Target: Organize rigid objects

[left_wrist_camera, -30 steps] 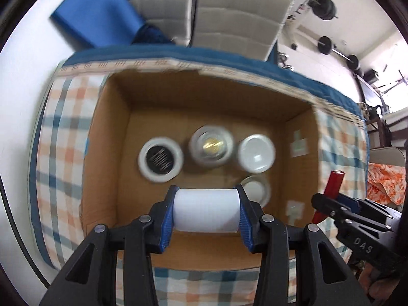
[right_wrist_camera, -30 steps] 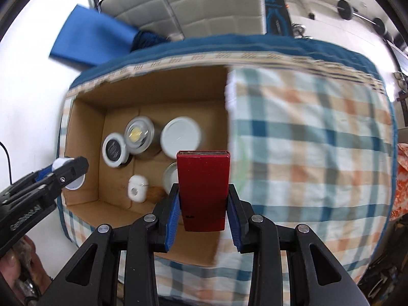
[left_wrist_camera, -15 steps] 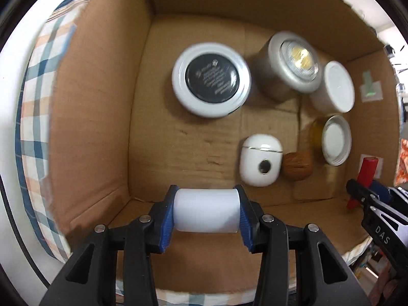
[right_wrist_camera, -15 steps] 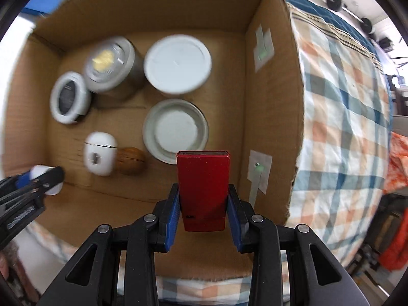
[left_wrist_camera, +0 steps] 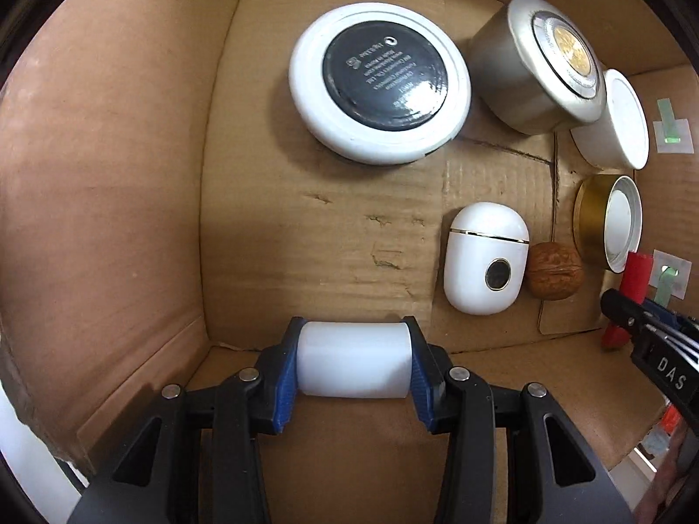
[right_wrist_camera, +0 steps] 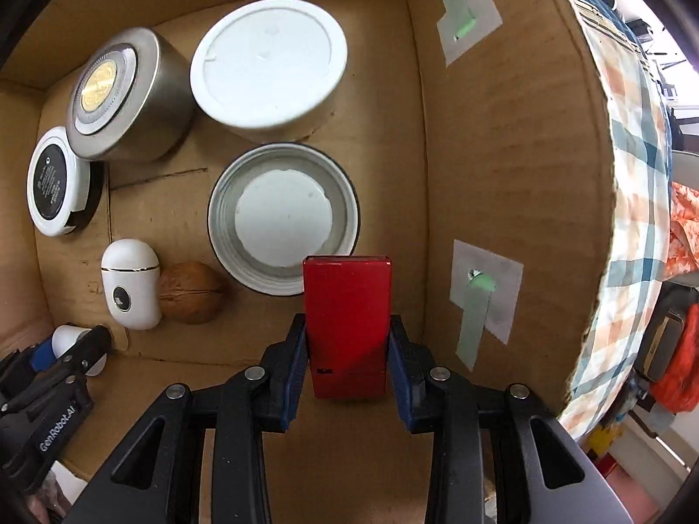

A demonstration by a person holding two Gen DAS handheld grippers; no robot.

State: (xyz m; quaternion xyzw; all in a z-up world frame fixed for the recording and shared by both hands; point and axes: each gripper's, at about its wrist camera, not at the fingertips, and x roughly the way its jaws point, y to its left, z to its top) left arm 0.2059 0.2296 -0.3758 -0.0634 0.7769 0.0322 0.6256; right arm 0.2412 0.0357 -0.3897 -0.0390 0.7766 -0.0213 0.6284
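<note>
Both grippers reach down into a cardboard box (left_wrist_camera: 109, 174). My left gripper (left_wrist_camera: 354, 362) is shut on a white cylinder (left_wrist_camera: 354, 360), low over the box's near left corner. My right gripper (right_wrist_camera: 347, 345) is shut on a red rectangular case (right_wrist_camera: 347, 314), near the box's right wall (right_wrist_camera: 502, 174). In the left wrist view the red case (left_wrist_camera: 631, 288) and the right gripper (left_wrist_camera: 646, 327) show at the right edge. In the right wrist view the white cylinder (right_wrist_camera: 67, 340) and the left gripper (right_wrist_camera: 65, 353) show at the lower left.
On the box floor lie a white disc with a black face (left_wrist_camera: 380, 83), a silver tin (left_wrist_camera: 533, 65), a white jar (right_wrist_camera: 268, 65), a gold-sided lid (right_wrist_camera: 284, 218), a white earbud case (left_wrist_camera: 482, 257) and a walnut (left_wrist_camera: 555, 270). A checked cloth (right_wrist_camera: 633, 174) surrounds the box.
Both grippers have sunk from above the box down into it, still holding the white cylinder and the red case. The box contents now fill both views.
</note>
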